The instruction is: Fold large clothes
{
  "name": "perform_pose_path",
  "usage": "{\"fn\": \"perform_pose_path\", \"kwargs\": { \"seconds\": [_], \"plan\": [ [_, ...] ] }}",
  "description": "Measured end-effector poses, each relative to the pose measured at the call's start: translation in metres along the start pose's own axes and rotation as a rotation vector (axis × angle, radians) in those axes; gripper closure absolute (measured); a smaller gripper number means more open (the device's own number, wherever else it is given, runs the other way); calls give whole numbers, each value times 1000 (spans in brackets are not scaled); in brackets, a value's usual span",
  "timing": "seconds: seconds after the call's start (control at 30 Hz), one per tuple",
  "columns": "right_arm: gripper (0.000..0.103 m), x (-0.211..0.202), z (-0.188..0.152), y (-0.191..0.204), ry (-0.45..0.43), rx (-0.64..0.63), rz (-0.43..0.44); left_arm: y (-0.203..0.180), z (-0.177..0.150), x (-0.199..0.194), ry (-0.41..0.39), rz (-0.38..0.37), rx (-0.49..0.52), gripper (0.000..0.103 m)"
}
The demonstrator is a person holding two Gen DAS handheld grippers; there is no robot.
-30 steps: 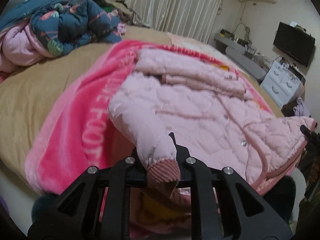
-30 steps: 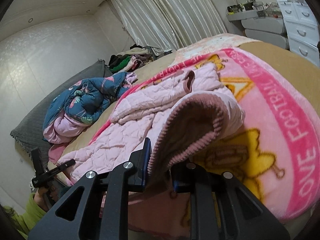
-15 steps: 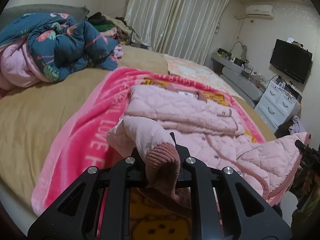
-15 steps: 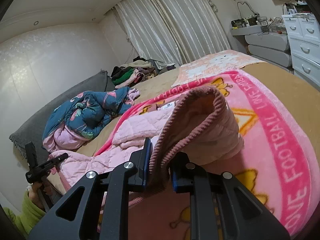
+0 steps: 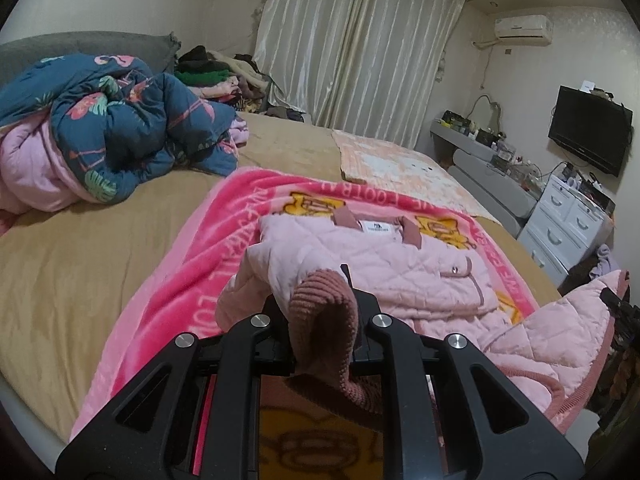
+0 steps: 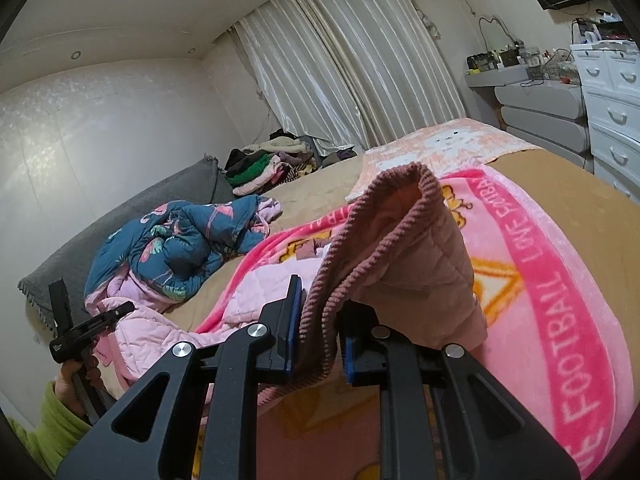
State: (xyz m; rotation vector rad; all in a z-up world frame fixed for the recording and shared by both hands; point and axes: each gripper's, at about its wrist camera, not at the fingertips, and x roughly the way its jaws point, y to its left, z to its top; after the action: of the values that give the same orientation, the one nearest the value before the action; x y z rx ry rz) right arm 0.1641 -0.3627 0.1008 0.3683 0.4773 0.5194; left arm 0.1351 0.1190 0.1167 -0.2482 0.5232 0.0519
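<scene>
bed (image 5: 100,240), pink jacket (image 5: 380,272) in both tongs

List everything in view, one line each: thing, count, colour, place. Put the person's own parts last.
jacket: one, pale pink quilted, on the blanket, near corners lifted
blanket: one, bright pink with yellow cartoons, spread on the bed
bed: one, tan sheet
duvet: one, navy floral with pink lining, bunched near the headboard
clothes pile: one, mixed colours, far corner by the curtains
curtains: cream, back wall
television: one, black, wall-mounted
drawers: white, beside the bed
left gripper: black, shut on the jacket's ribbed hem
right gripper: black, shut on the ribbed hem
sleeve: one, green, behind the left gripper
</scene>
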Motion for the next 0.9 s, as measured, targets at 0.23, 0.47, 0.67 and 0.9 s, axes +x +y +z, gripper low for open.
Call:
{"fn": "perform_pose_path", "kwargs": {
  "seconds": [0.23, 0.47, 0.67, 0.9],
  "plan": [
    [87, 16, 22, -8, 1, 11, -7, -4, 25, 18, -17, 14, -5, 94],
    [87, 34, 46, -12, 2, 20, -17, -3, 45, 33, -30, 16, -16, 94],
    [87, 54, 65, -14, 4, 12, -23, -1, 60, 50, -38, 25, -18, 94],
    [87, 84, 88, -17, 13, -1, -33, 0, 76, 72, -50, 42, -20, 94]
  ]
}}
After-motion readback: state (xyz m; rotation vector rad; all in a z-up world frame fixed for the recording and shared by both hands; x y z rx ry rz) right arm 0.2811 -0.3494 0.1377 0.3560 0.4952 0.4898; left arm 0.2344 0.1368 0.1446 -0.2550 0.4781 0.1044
